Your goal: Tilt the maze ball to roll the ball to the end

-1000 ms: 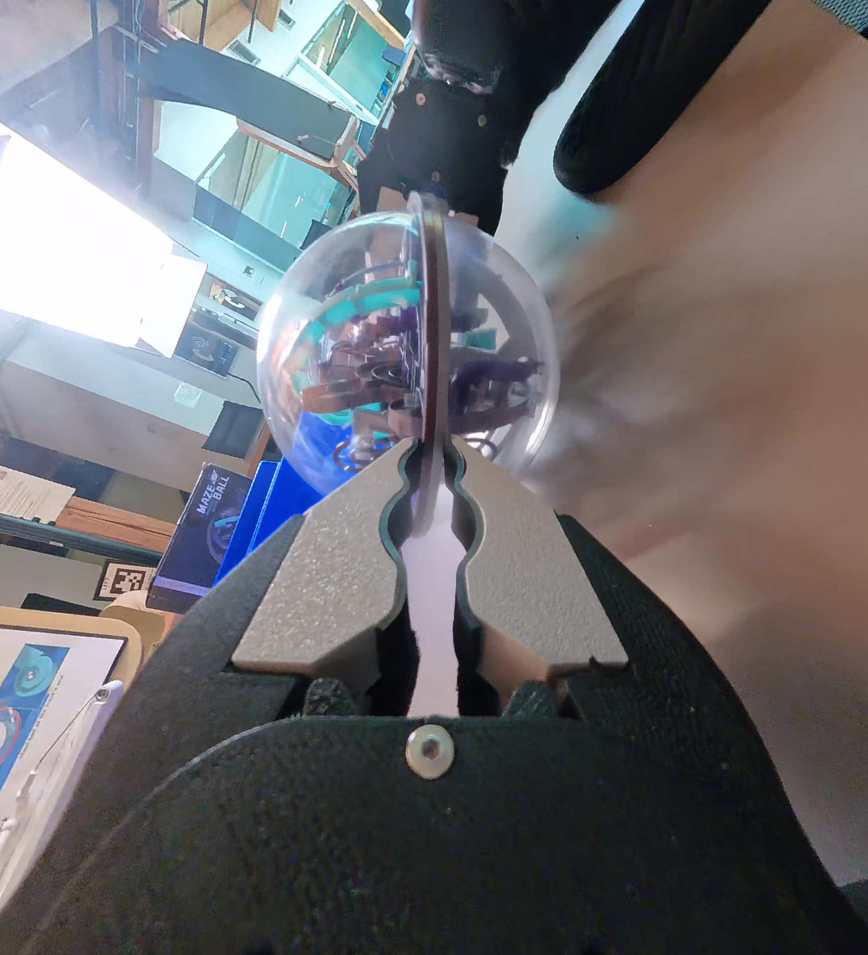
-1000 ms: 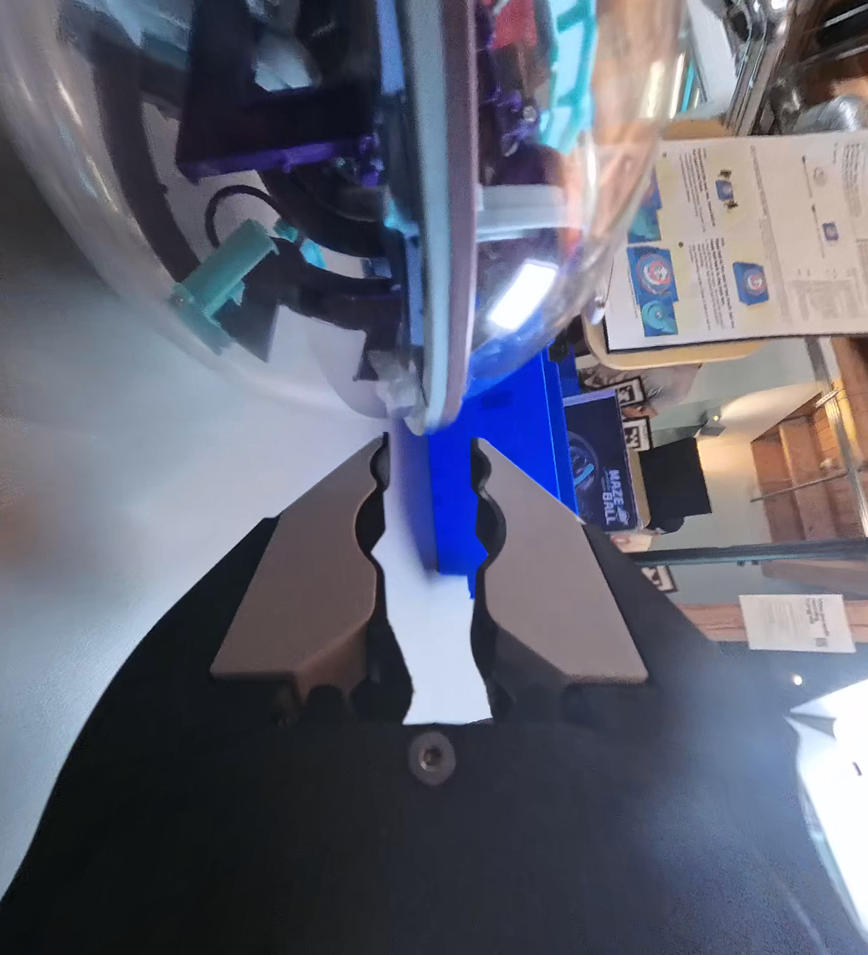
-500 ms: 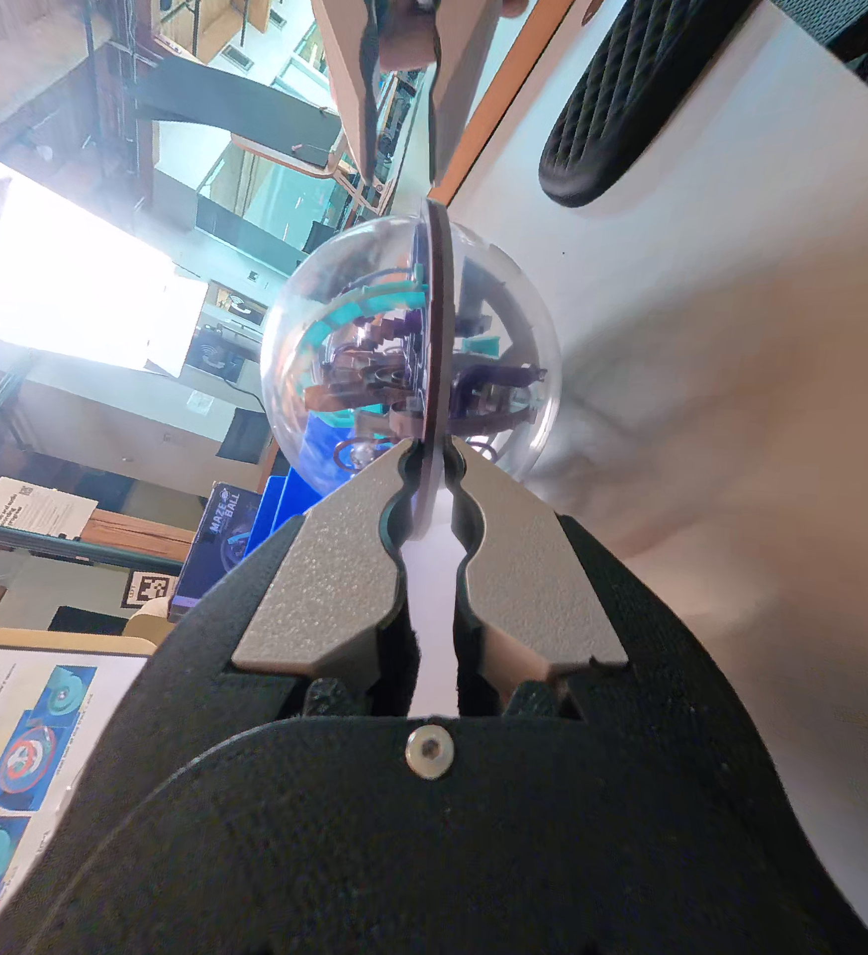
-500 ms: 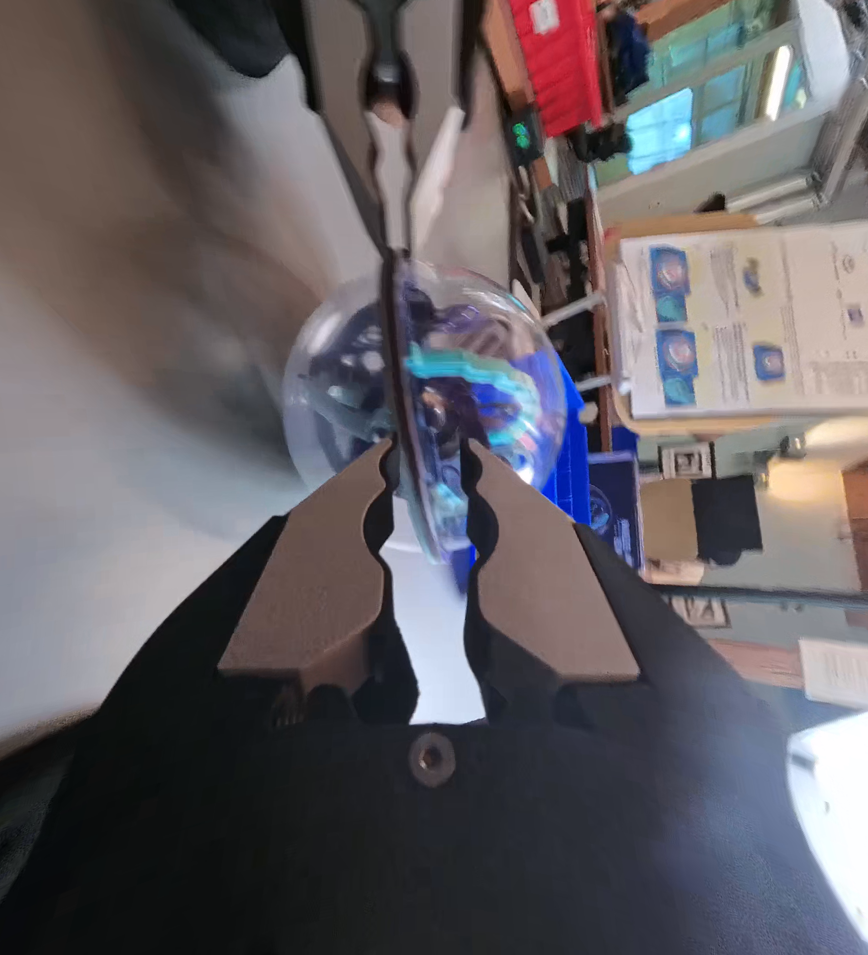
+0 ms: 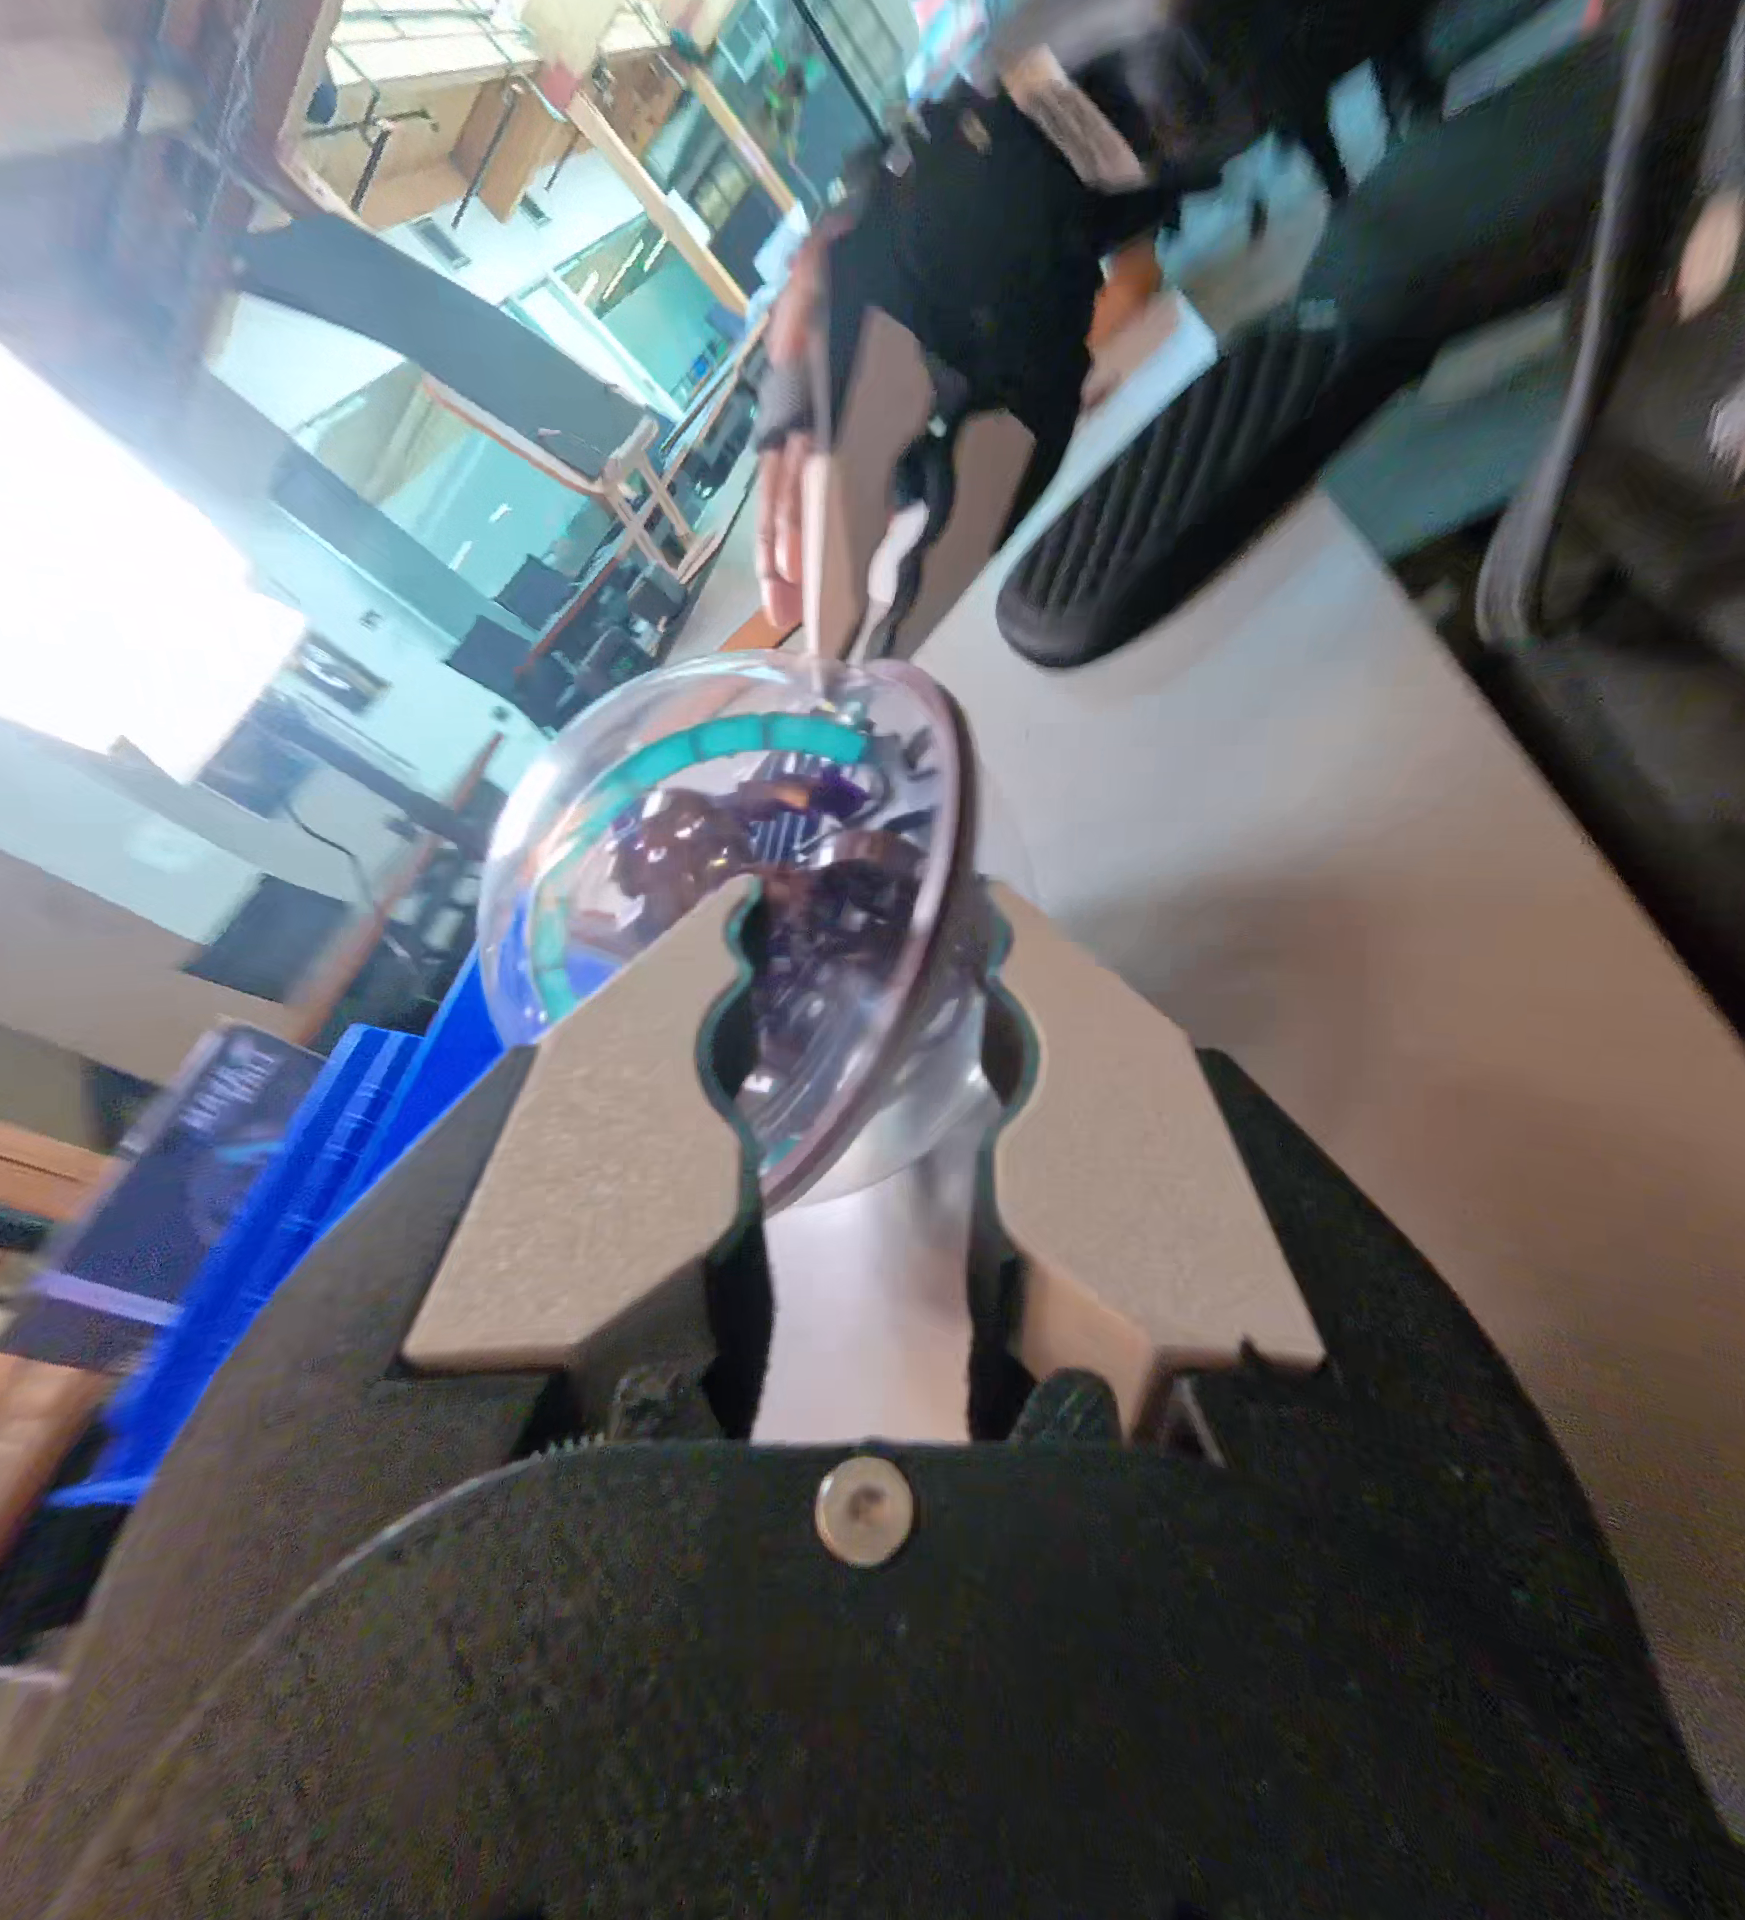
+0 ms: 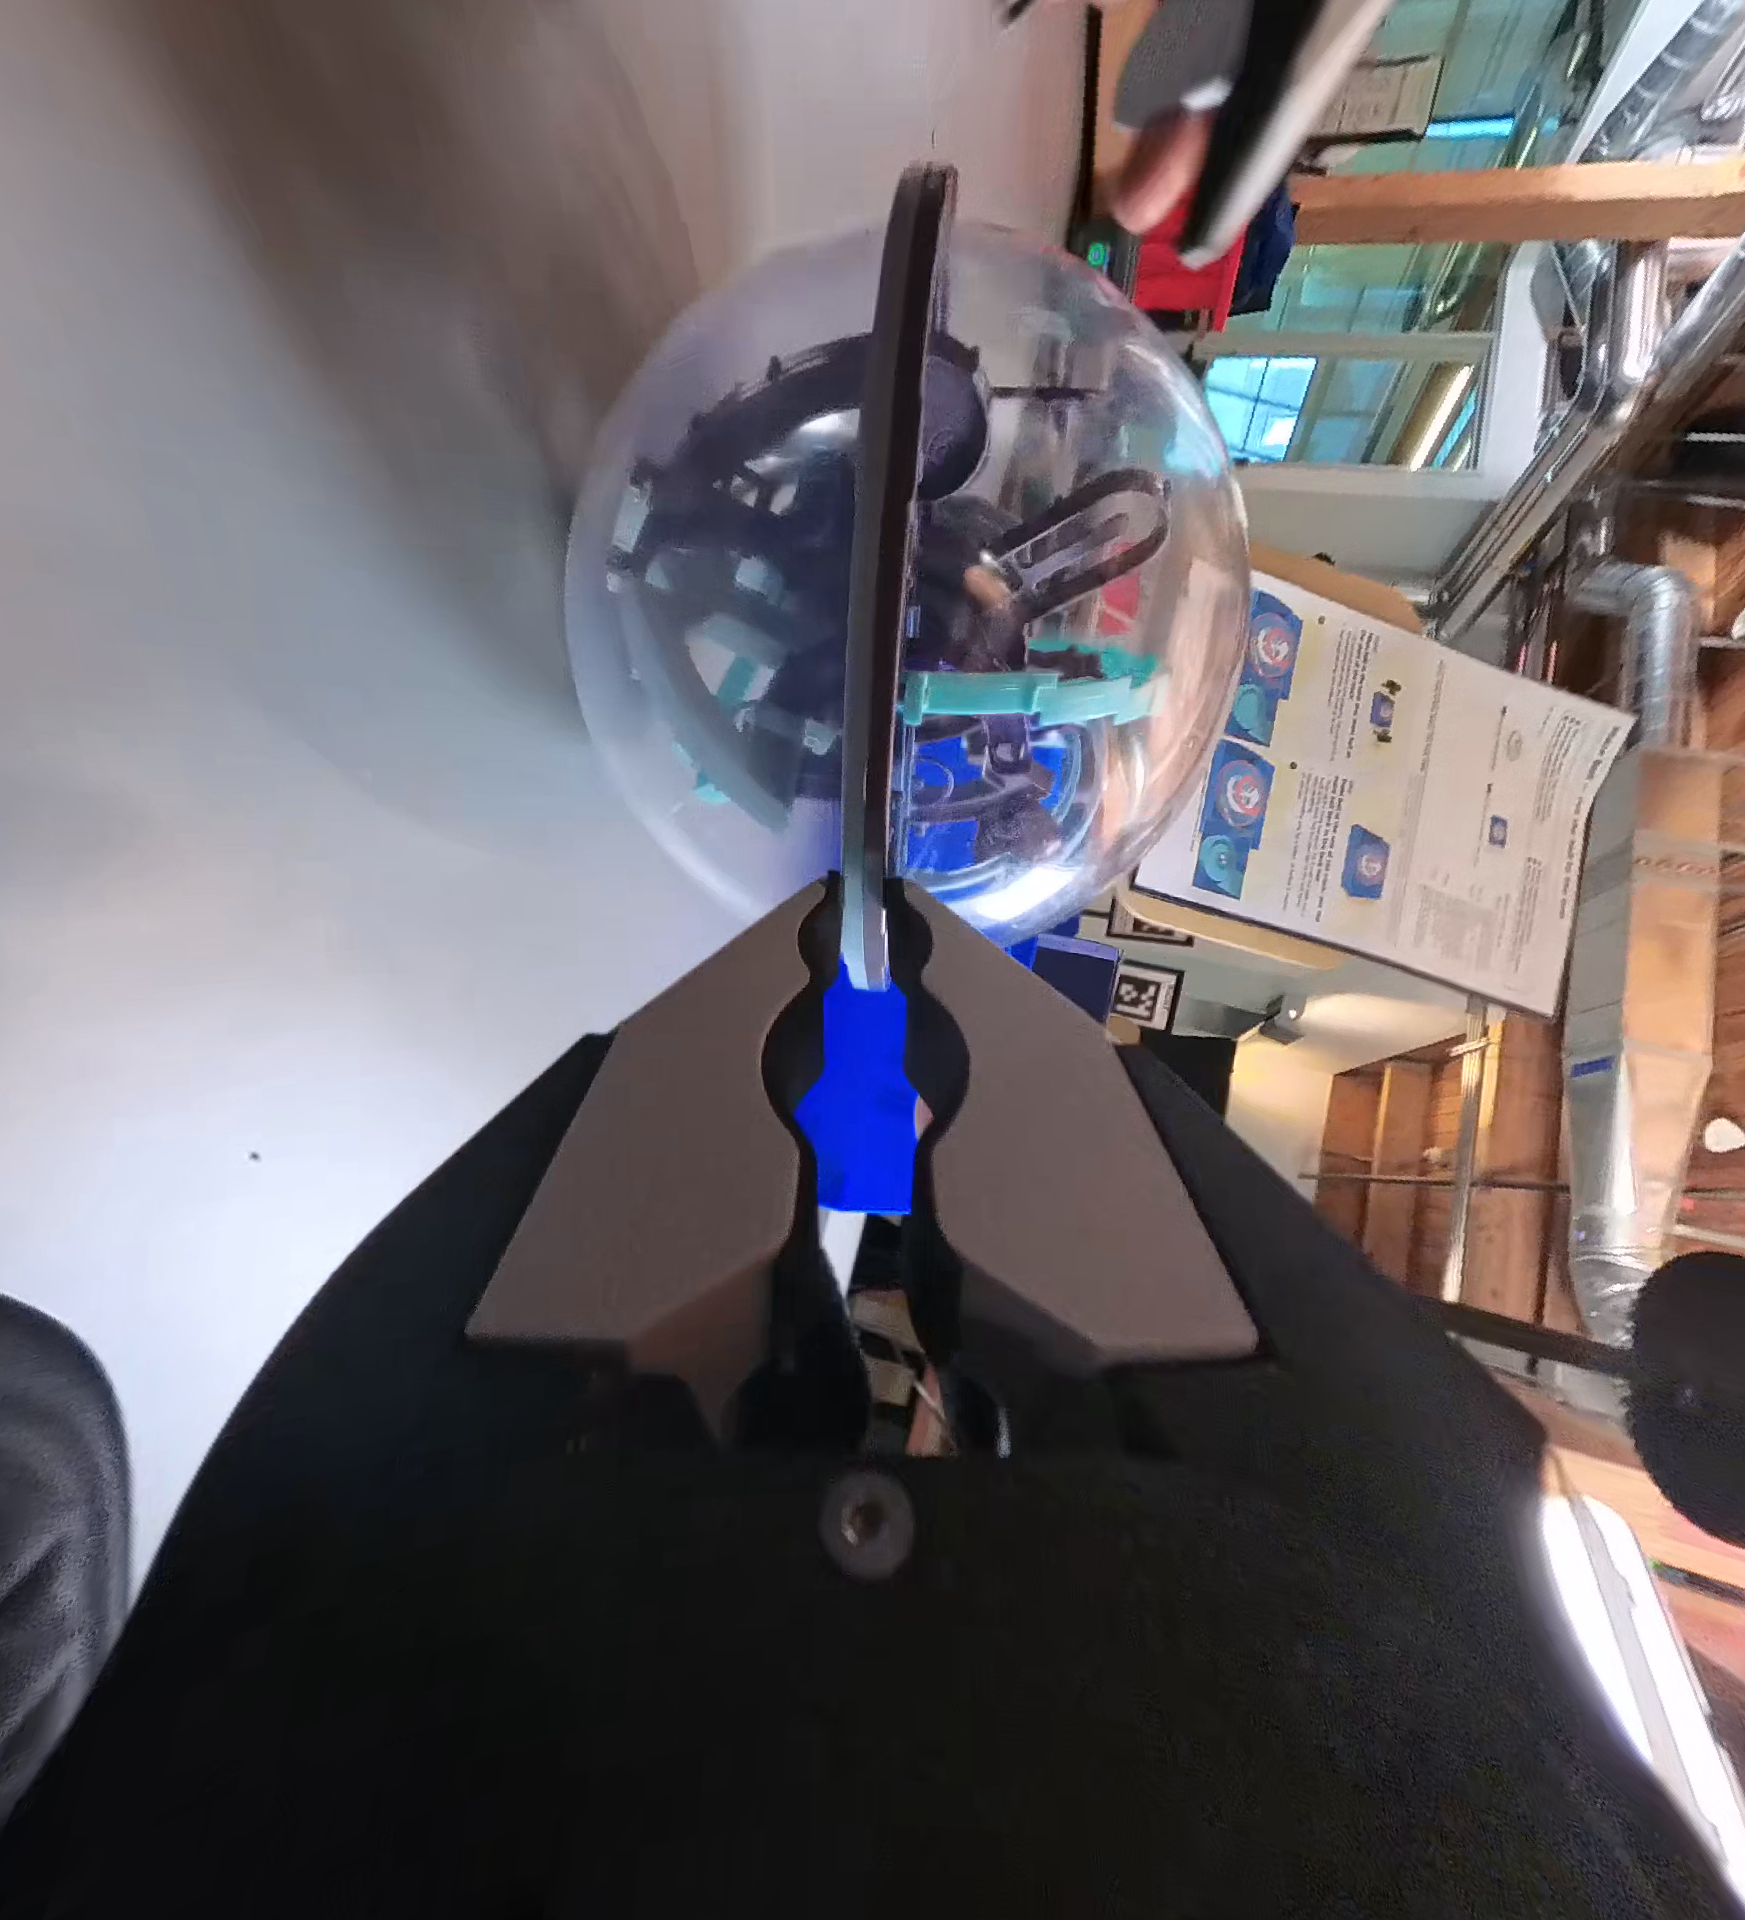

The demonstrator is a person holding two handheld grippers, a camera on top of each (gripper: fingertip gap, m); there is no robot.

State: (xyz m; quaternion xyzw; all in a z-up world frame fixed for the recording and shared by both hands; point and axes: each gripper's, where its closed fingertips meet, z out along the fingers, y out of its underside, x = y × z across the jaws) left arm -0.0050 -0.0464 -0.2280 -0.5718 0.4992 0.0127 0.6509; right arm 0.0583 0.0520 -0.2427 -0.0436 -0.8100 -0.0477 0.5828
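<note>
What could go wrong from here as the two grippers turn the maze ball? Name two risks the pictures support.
1. The left gripper looks open around the maze ball, so the ball may hang only from the right gripper, pinched on its thin rim; it could slip and drop onto the table.
2. Blur suggests quick motion, which could jolt the inner ball off its track.

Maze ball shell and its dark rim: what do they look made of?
Maze ball shell: clear, glossy, probably hard plastic; the room shows through and highlights glint. Rim: opaque dark, matte, flat band, likely plastic, pinched by the right gripper.
</note>
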